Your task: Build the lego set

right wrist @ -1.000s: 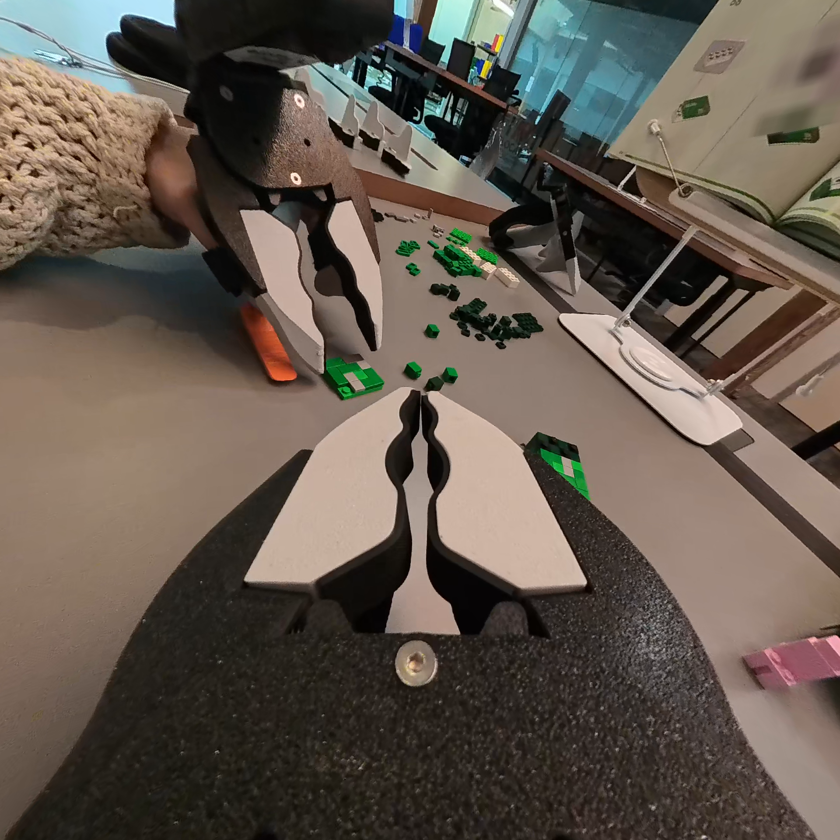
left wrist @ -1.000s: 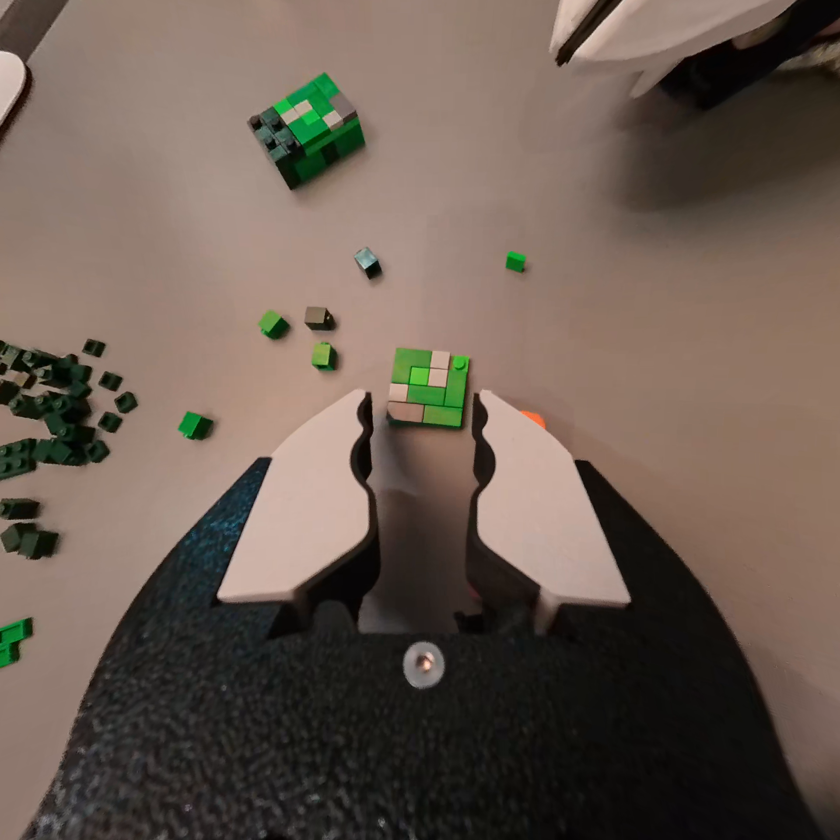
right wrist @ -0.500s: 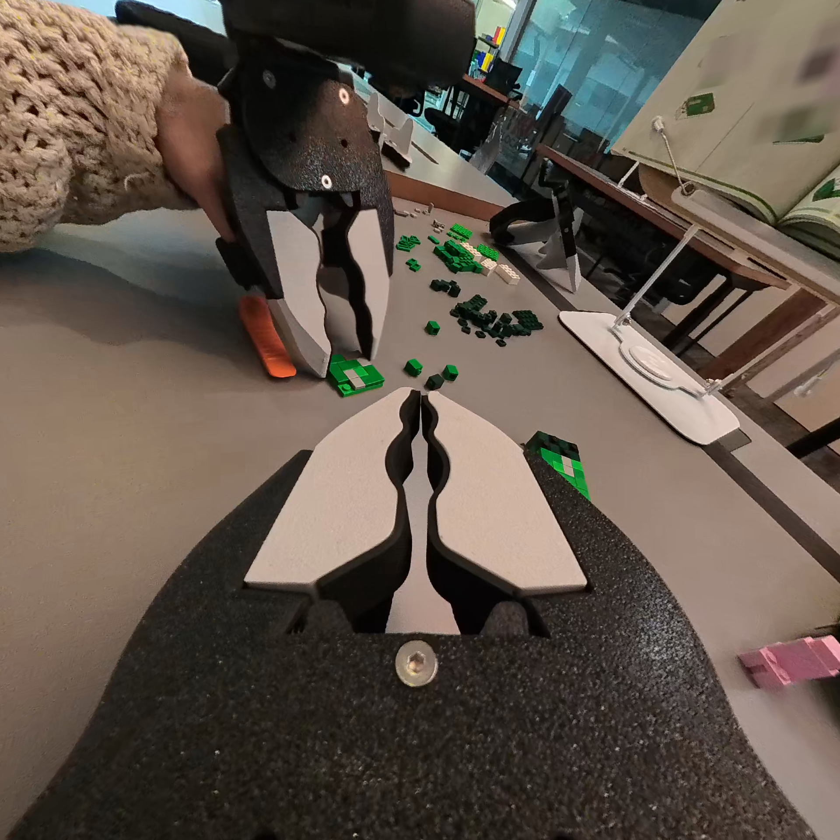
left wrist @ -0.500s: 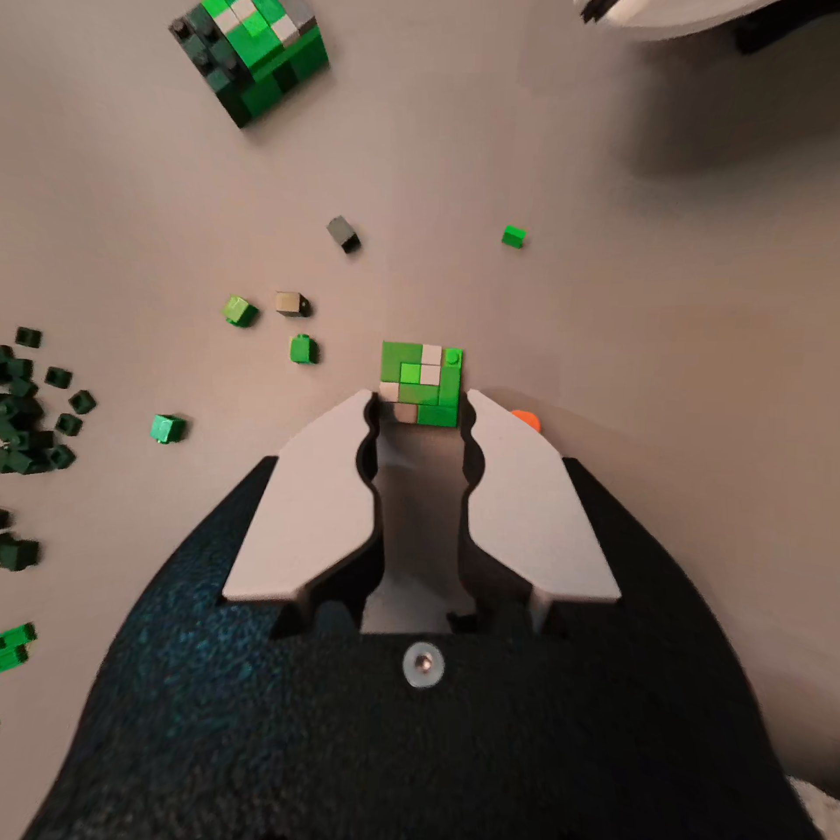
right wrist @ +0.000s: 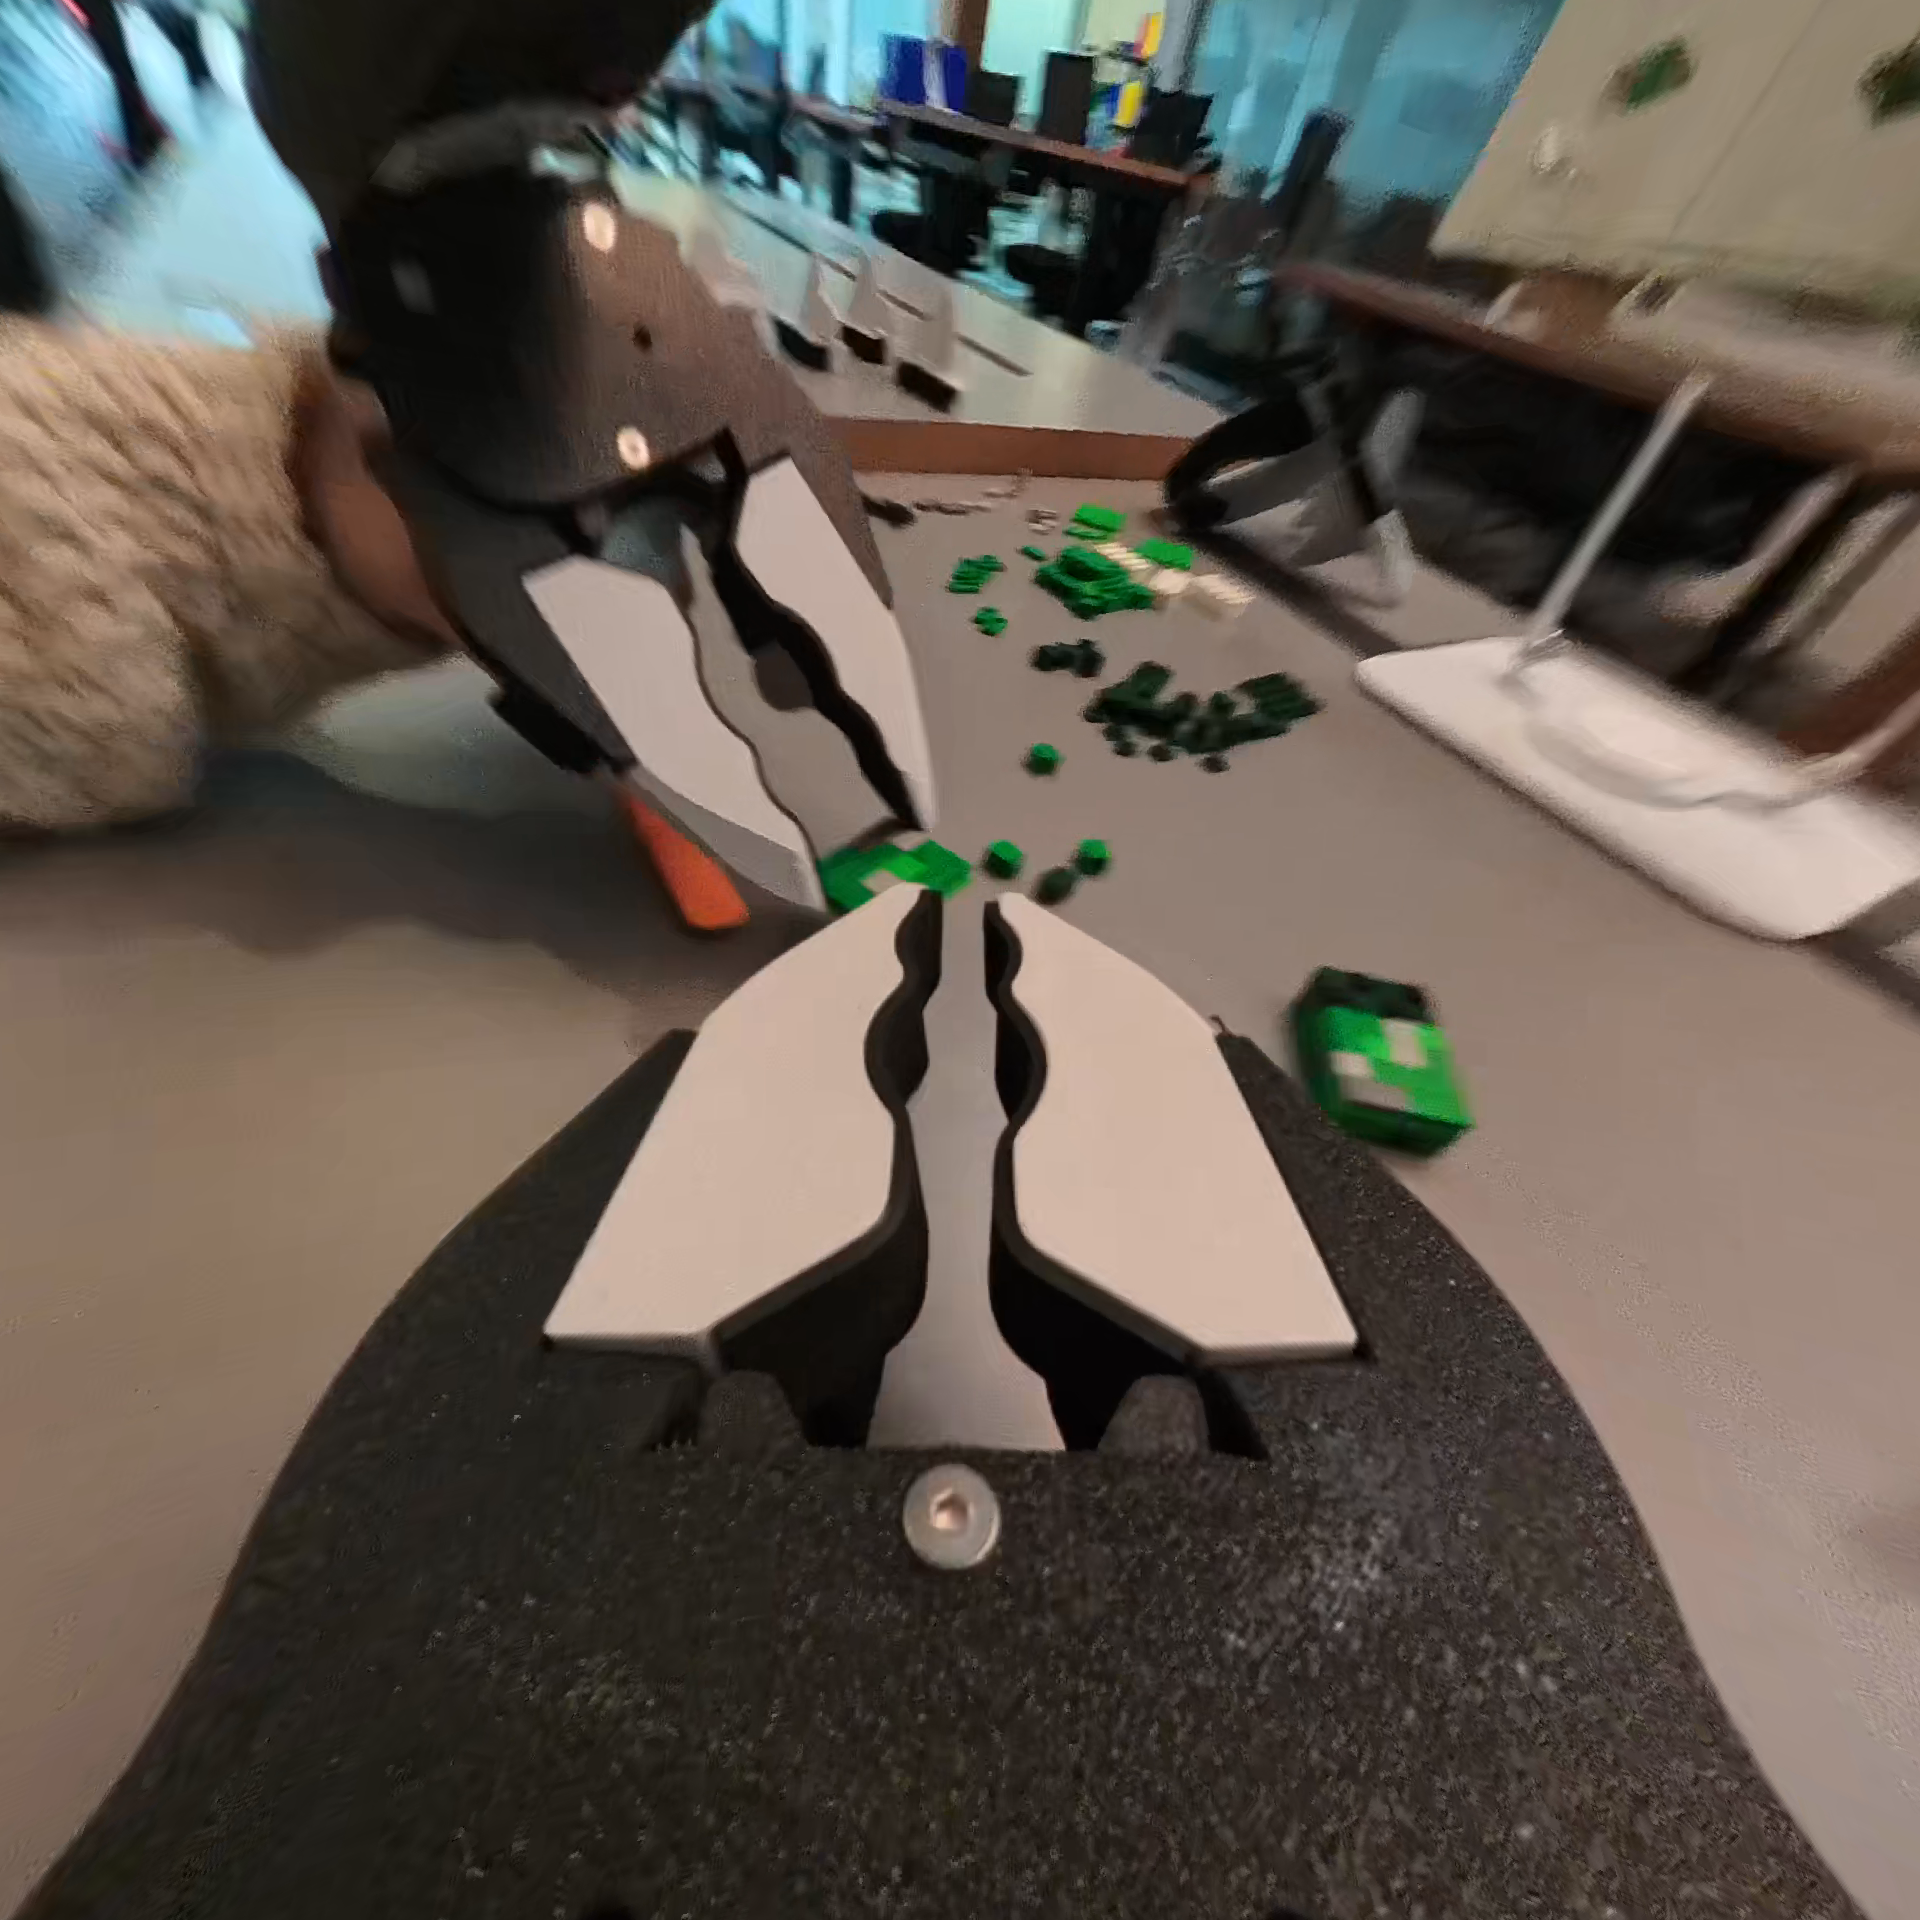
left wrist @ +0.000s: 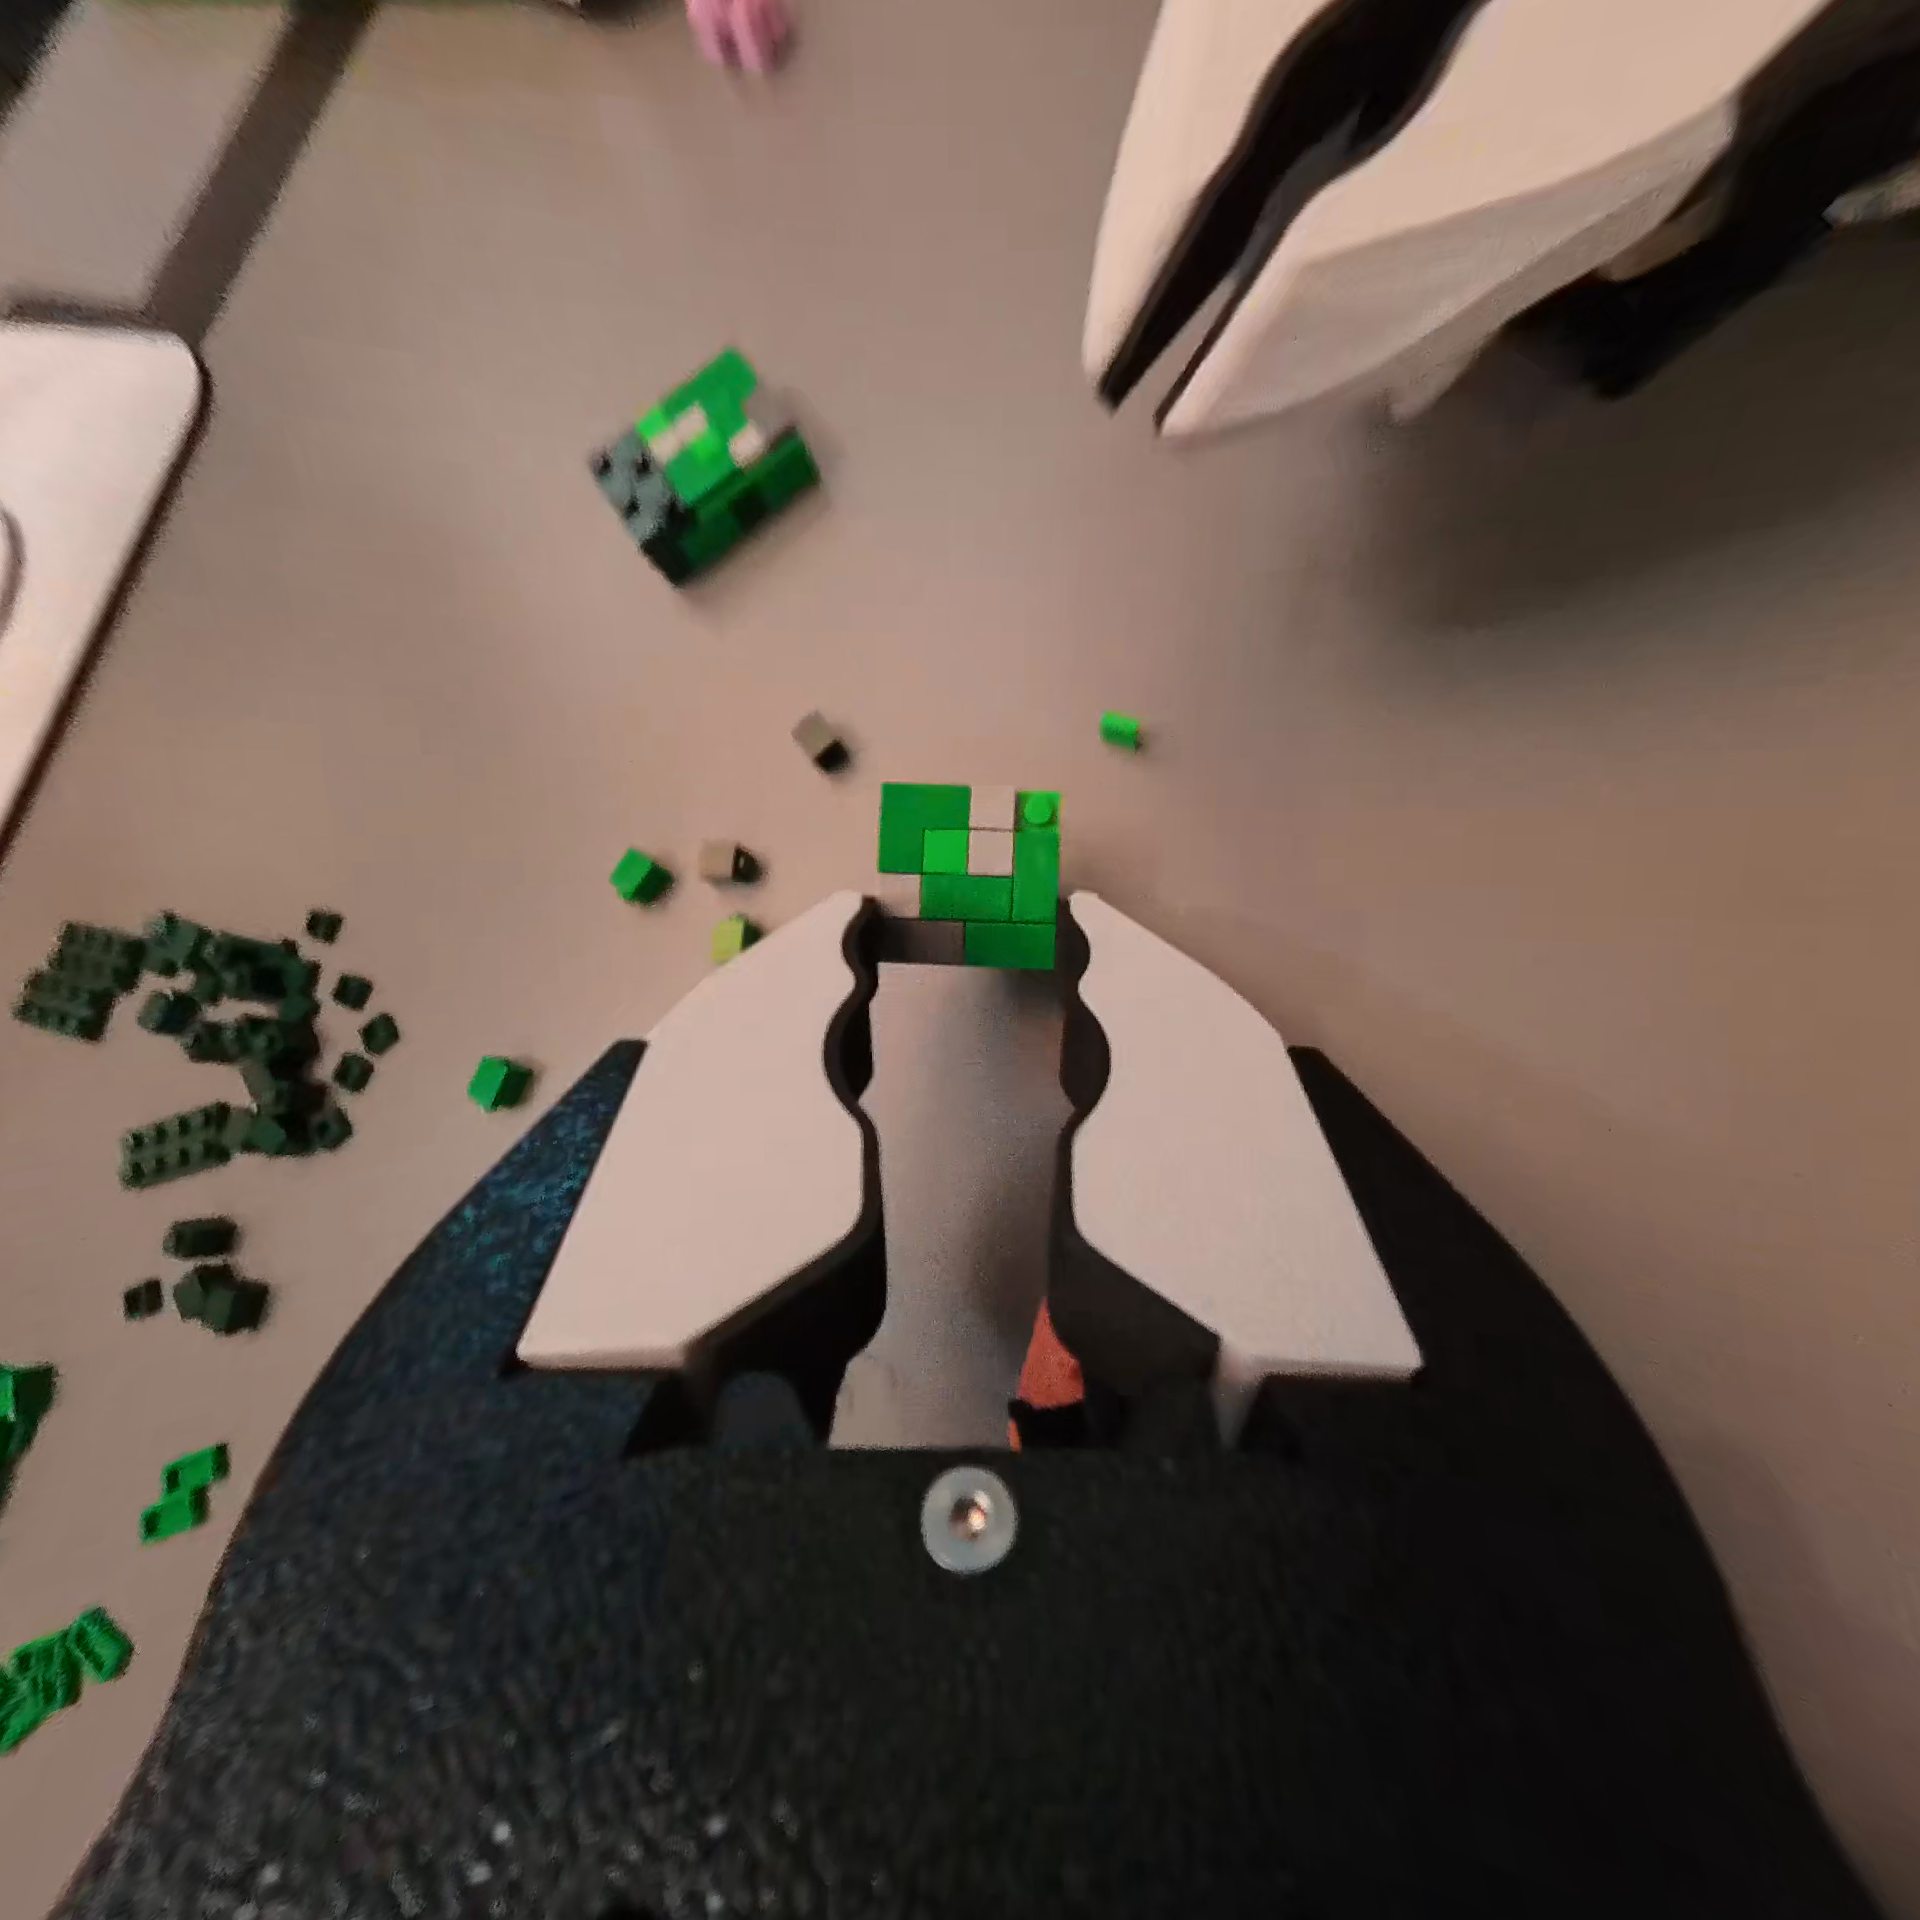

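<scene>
Green tiled plate [left wrist: 971,868] pinched at its near edge by the left gripper [left wrist: 968,920], low over the grey table [left wrist: 1455,831].

Right wrist view: right gripper [right wrist: 961,909] nearly closed, empty, beside it. That shallow edge grip could let the plate pivot loose.

Grey desk [right wrist: 312,1091] carries everything. Far right: white flat stand base [right wrist: 1621,769] with a thin metal rod [right wrist: 1600,530] rising from it. Beyond the desk's far edge, blurred: dark office chairs [right wrist: 1049,260] and long tables [right wrist: 1039,156]. Knitted cream sleeve [right wrist: 114,582] lies at left.
</scene>
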`<state>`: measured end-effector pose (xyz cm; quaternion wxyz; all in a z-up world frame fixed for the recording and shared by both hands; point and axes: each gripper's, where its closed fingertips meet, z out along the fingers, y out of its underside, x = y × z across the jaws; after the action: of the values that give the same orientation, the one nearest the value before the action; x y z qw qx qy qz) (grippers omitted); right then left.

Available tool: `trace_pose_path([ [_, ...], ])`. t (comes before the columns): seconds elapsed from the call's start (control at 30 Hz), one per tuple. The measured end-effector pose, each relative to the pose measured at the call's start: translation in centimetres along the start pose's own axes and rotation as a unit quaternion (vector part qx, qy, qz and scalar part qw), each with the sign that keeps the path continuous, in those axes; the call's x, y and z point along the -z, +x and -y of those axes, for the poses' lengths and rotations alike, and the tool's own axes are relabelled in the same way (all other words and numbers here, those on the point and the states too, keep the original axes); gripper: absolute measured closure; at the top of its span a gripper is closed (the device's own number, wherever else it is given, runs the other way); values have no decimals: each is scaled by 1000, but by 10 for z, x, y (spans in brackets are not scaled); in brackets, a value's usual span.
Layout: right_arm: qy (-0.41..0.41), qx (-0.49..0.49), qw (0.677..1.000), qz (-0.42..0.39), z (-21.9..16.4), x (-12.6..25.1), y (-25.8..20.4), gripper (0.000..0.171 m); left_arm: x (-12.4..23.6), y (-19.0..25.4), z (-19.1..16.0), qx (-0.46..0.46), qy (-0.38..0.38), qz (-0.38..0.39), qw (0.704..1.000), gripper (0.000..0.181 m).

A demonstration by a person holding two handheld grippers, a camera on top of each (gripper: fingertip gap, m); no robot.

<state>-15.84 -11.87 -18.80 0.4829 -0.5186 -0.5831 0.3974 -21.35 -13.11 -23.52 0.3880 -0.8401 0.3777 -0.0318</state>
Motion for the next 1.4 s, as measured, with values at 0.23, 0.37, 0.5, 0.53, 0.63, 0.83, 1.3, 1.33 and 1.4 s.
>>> trace_pose_path([
  [0.23, 15, -335, 921, 199, 7, 4, -15, 130, 9, 12, 36, -67, 79, 19, 994, 149],
  [0.37, -18, -355, 917, 182, -3, 0, -12, 135, 4, 23, 49, -89, 92, 11, 992, 149],
  [0.5, -27, -368, 914, 168, -7, -2, -8, 147, -4, 27, 52, -101, 91, 9, 991, 149],
  [0.53, -28, -375, 911, 172, -7, -2, -8, 148, -4, 27, 52, -100, 93, 9, 991, 149],
  [0.63, -34, -391, 903, 174, -10, -2, -7, 146, -4, 28, 54, -95, 108, 9, 990, 149],
  [0.83, -49, -394, 899, 183, -12, -5, -12, 156, 1, 29, 59, -110, 123, 21, 986, 149],
  [1.3, -11, -450, 855, 259, -3, 6, -15, 165, 13, 25, 67, -94, 229, 68, 967, 115],
  [1.33, -16, -452, 851, 268, -3, 6, -17, 165, 11, 27, 67, -110, 223, 76, 966, 118],
  [1.4, -28, -455, 844, 282, -4, 6, -21, 165, 7, 30, 67, -143, 208, 94, 963, 122],
])
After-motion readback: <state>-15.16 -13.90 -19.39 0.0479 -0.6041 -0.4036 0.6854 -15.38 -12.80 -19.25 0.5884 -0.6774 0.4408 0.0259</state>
